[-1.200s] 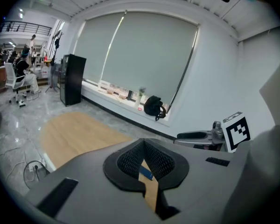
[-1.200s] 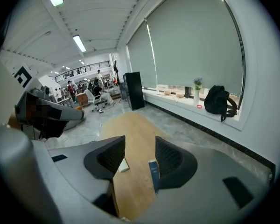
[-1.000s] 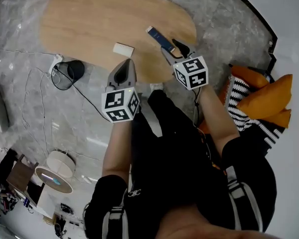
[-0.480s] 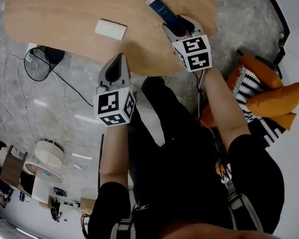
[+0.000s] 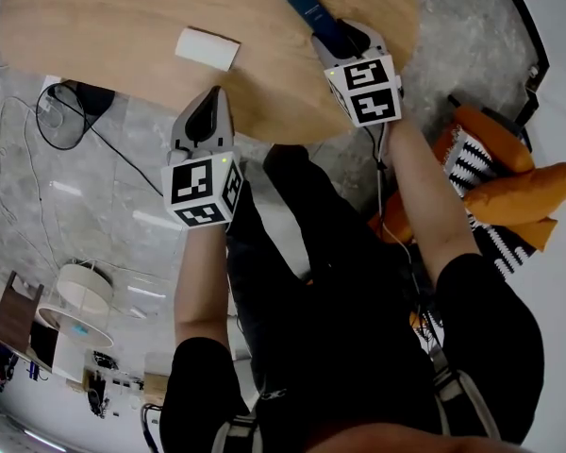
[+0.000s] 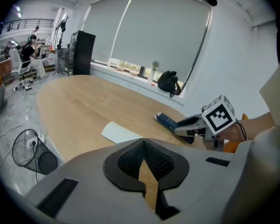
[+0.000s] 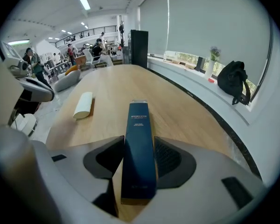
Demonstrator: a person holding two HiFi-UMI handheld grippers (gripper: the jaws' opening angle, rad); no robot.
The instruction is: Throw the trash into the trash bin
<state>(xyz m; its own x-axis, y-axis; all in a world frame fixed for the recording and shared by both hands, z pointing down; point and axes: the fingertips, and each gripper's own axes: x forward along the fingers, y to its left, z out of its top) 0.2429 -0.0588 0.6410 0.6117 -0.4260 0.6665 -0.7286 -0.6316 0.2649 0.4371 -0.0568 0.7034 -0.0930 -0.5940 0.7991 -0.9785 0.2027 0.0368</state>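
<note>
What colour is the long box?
The long box is dark blue, clearest in the right gripper view.

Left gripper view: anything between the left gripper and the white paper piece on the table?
Nothing visible. Only bare table lies between the left gripper and the white paper piece; the blue box sits well to the right.

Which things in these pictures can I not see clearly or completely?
- Trash bin, head view: the table edge covers part; contents unclear.
- Dark blue box, right gripper view: print too small to read.
- White item, head view: paper or roll, too small to tell.
- Table, head view: top edge cuts off its far end.
</note>
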